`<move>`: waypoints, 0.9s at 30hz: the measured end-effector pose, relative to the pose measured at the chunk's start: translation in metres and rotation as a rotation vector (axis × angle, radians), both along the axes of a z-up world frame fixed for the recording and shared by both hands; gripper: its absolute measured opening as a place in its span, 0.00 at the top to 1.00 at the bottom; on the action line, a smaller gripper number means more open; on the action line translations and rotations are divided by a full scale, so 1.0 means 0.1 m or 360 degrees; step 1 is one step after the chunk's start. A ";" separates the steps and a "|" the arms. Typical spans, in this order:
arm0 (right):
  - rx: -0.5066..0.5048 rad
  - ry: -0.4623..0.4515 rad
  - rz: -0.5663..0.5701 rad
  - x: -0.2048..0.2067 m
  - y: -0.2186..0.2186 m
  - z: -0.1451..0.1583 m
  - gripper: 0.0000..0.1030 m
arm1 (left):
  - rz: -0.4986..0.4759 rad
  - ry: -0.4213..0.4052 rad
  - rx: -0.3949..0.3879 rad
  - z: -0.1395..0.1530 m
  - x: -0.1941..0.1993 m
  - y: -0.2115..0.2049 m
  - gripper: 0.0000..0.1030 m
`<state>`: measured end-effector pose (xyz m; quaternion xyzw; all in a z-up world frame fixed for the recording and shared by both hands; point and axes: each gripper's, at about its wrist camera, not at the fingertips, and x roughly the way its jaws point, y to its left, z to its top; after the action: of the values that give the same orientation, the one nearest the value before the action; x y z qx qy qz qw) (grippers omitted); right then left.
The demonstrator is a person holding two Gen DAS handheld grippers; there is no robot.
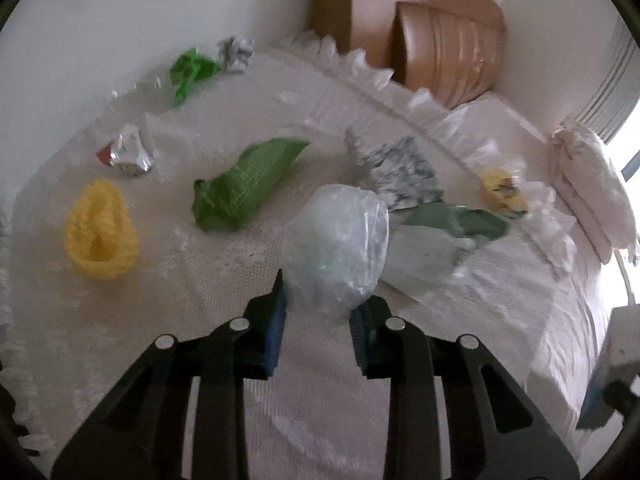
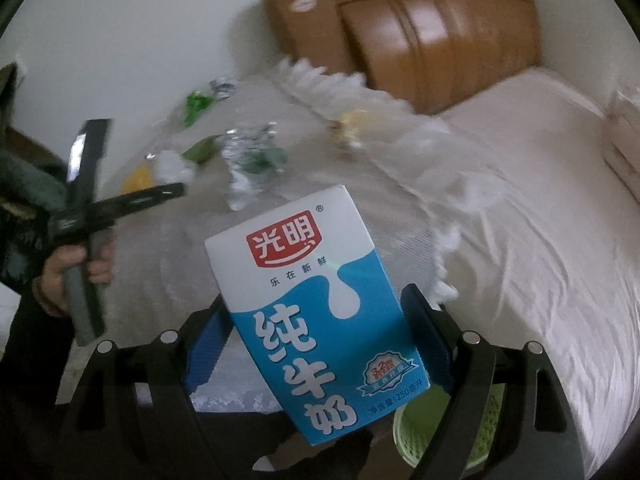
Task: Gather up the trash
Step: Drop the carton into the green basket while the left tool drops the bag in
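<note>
My left gripper (image 1: 318, 312) is shut on a crumpled clear plastic bag (image 1: 336, 244) and holds it above the bed. More trash lies on the cream lace cover (image 1: 280, 100): a yellow foam net (image 1: 100, 232), a green bag (image 1: 244, 188), a silver foil wrapper (image 1: 130, 152), a small green wrapper (image 1: 192, 70), grey crumpled paper (image 1: 400, 168) and a yellow wrapper (image 1: 502, 192). My right gripper (image 2: 316, 328) is shut on a blue and white milk carton (image 2: 320, 312), held tilted over a green mesh bin (image 2: 444, 424). The left gripper also shows in the right wrist view (image 2: 132, 200).
A brown padded headboard (image 1: 440, 40) stands at the back. A white pillow (image 1: 592, 184) lies at the right. White bedding (image 2: 540, 220) covers the right of the bed. A white wall (image 1: 140, 8) is behind.
</note>
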<state>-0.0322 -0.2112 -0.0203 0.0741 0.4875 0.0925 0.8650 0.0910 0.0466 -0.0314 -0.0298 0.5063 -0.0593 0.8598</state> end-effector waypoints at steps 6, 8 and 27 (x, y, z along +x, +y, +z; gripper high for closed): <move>-0.0039 0.0105 -0.0262 -0.40 -0.55 -0.18 0.20 | -0.0167 -0.0042 -0.0019 0.27 -0.38 -0.25 0.73; -0.0062 0.0157 -0.0349 -0.53 -0.70 -0.30 0.20 | -0.0229 -0.0024 -0.0028 0.29 -0.46 -0.38 0.73; -0.0083 0.0497 -0.0822 -1.10 -1.75 -1.05 0.03 | -0.1042 0.0143 -0.0037 0.17 -1.26 -2.45 0.73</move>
<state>-0.1423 -0.3859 -0.1249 0.1868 0.5817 -0.1557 0.7762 -0.0352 -0.1982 -0.0146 0.1222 0.5257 -0.3368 0.7716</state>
